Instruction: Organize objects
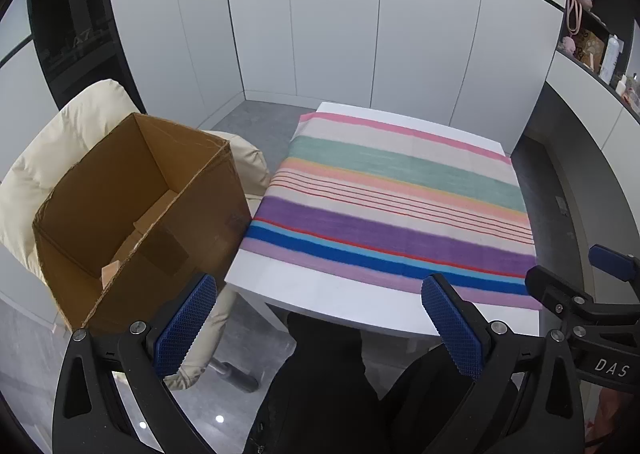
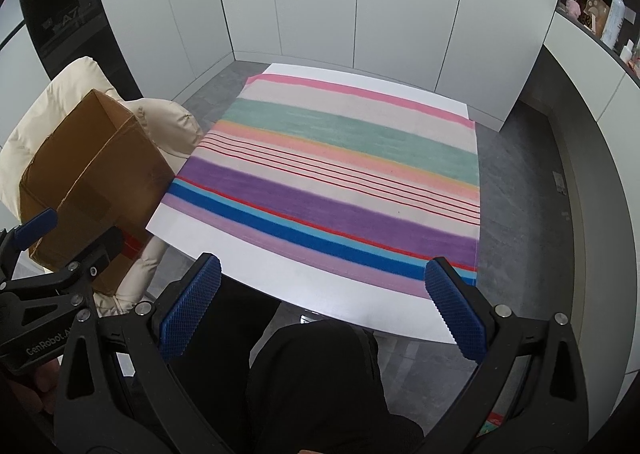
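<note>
The box [image 1: 136, 210] floor is partly hidden by its near wall; only loose flaps can be made out inside, perhaps nothing else. The box is seated on a cream chair [image 1: 52, 150], touching the table's [image 1: 304, 286] left edge. A striped cloth [image 1: 400, 206] is spread flat over the table, a bare white strip left along the near edge. The left gripper [image 1: 320, 322] and right gripper [image 2: 324, 302] are held above dark-clad knees, jaws spread wide, nothing grasped.

Open box beside a striped cloth

Brown cardboard box [image 1: 136, 210] stands tilted, flaps open, at left of frame; the striped cloth [image 1: 396, 206] lies flat on the white worktop [image 1: 320, 290].
</note>
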A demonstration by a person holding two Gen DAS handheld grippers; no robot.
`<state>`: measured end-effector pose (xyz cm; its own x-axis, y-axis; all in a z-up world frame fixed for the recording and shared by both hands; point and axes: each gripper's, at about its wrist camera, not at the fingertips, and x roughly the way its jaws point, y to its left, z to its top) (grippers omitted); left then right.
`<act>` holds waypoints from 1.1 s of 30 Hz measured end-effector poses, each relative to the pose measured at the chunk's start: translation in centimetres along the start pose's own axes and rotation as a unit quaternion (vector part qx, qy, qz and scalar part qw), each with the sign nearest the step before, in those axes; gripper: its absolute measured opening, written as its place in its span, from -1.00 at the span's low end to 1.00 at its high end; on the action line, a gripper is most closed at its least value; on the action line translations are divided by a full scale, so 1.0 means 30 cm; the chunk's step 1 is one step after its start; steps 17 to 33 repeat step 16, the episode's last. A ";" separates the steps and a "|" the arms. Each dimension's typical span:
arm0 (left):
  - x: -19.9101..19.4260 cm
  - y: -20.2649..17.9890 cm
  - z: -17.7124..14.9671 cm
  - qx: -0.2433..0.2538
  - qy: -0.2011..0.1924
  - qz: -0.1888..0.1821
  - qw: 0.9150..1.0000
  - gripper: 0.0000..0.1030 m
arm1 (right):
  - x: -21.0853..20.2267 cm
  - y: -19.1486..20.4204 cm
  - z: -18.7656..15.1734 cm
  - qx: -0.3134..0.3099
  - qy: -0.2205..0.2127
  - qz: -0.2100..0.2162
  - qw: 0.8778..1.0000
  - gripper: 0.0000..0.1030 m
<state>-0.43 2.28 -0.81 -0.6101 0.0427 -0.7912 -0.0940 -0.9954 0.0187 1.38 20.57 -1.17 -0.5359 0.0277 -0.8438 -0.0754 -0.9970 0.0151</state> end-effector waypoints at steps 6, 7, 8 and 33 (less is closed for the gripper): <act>0.006 0.016 0.004 -0.008 0.003 0.006 1.000 1.00 | -0.002 0.006 0.001 -0.003 -0.001 0.001 1.000 1.00; 0.003 0.018 0.005 -0.009 0.002 0.007 1.000 1.00 | -0.003 0.006 0.002 -0.004 -0.002 0.000 1.000 1.00; 0.001 0.019 0.006 -0.009 0.000 0.008 1.000 1.00 | -0.004 0.006 0.004 -0.005 -0.003 -0.001 1.000 1.00; 0.000 0.024 0.005 -0.012 0.001 0.008 1.000 1.00 | -0.008 0.009 0.005 -0.011 -0.009 -0.004 1.000 1.00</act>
